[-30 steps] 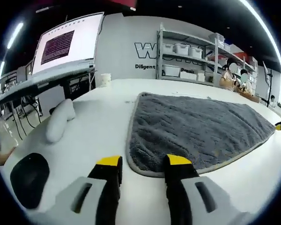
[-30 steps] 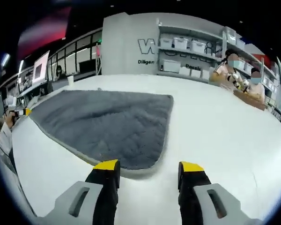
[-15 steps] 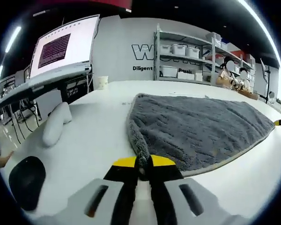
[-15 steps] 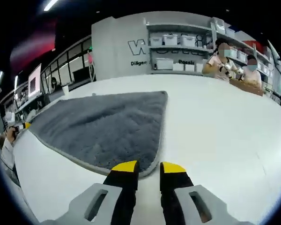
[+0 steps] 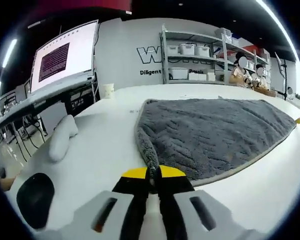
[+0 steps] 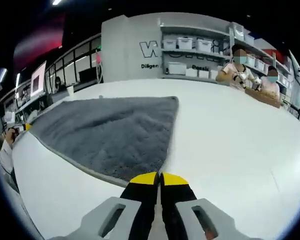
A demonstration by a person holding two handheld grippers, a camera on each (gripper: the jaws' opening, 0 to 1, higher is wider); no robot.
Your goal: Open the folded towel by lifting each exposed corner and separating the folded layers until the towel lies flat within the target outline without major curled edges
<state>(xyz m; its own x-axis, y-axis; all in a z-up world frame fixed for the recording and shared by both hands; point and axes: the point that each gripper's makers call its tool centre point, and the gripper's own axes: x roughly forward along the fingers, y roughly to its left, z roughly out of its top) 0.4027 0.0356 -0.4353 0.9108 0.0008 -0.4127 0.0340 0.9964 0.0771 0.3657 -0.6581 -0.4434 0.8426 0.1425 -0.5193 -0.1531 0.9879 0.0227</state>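
left gripper [image 5: 153, 173] and right gripper [image 6: 159, 177] — jaws pinched on near corners of grey towel [image 5: 210, 135] — on white table [image 6: 230, 135]

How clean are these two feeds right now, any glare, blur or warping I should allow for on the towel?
Left gripper view: towel pile sharp, ceiling strip light flares at upper right, table edge bowed by the fisheye. Right gripper view: towel evenly lit with no hard shadows, the shelving behind curves, far people look soft.

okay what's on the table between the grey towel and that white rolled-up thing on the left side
Nothing: in the left gripper view, the white table is bare between the grey towel and the white rolled-up thing. The left tool pinches the towel's near corner.
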